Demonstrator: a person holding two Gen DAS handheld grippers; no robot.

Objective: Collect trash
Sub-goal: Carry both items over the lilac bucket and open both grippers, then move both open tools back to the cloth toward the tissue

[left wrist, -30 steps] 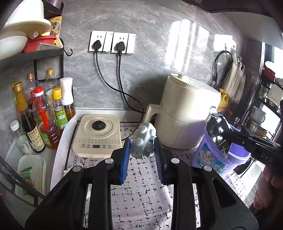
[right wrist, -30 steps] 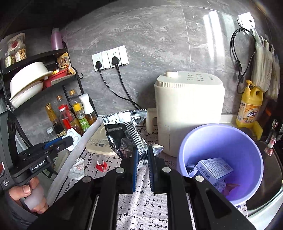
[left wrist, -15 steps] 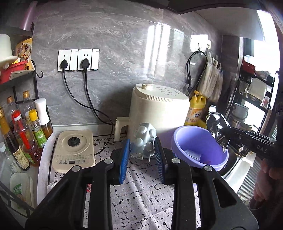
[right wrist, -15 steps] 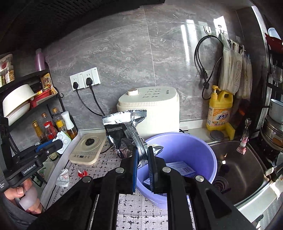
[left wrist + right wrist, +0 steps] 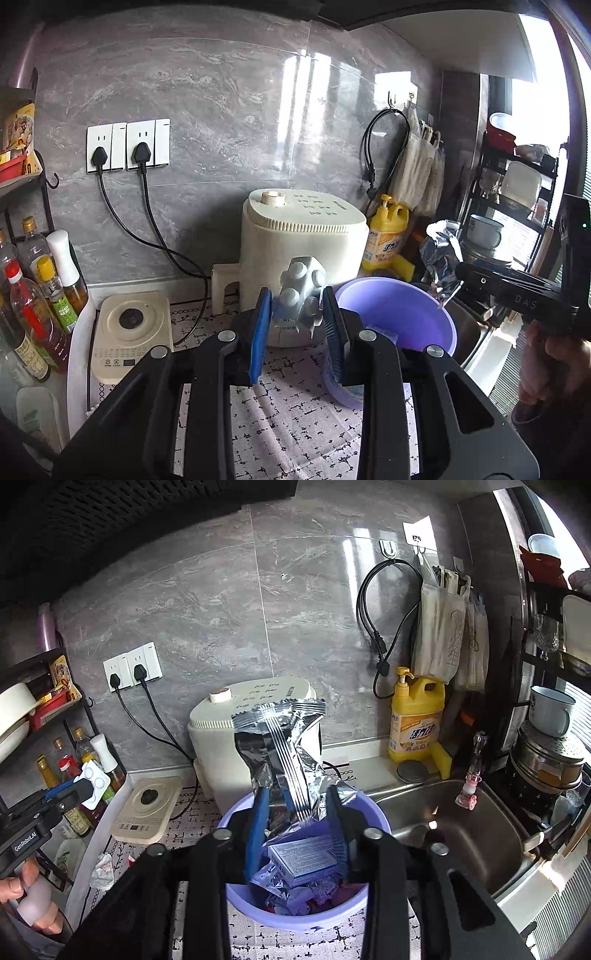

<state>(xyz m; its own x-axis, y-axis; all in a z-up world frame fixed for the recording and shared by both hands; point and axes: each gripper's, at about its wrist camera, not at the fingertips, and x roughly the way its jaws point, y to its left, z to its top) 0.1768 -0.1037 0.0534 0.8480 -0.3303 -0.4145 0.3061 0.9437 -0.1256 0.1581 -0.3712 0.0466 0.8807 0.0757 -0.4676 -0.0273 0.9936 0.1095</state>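
My left gripper [image 5: 295, 325] is shut on a pale grey pill blister pack [image 5: 301, 291] and holds it in the air just left of the purple bin [image 5: 399, 314]. My right gripper [image 5: 297, 827] has opened over the purple bin [image 5: 303, 912]; the silver foil snack bag [image 5: 284, 757] stands loose between its spread fingers above the bin. The bin holds a blue-white carton [image 5: 303, 856] and crumpled wrappers. The right gripper with the foil bag [image 5: 441, 254] also shows in the left wrist view. The left gripper with the blister pack [image 5: 92, 781] shows in the right wrist view.
A cream air fryer [image 5: 303, 258] stands behind the bin, an induction cooker [image 5: 133, 332] to its left, sauce bottles [image 5: 40, 295] on a rack at far left. A steel sink [image 5: 454, 823] and yellow detergent bottle [image 5: 417, 716] lie right. Crumpled tissue [image 5: 102, 867] lies on the patterned mat.
Both grippers moved right toward the bin. The right gripper came over the bin and its jaws opened, loosening the foil bag. The left still grips the blister pack.
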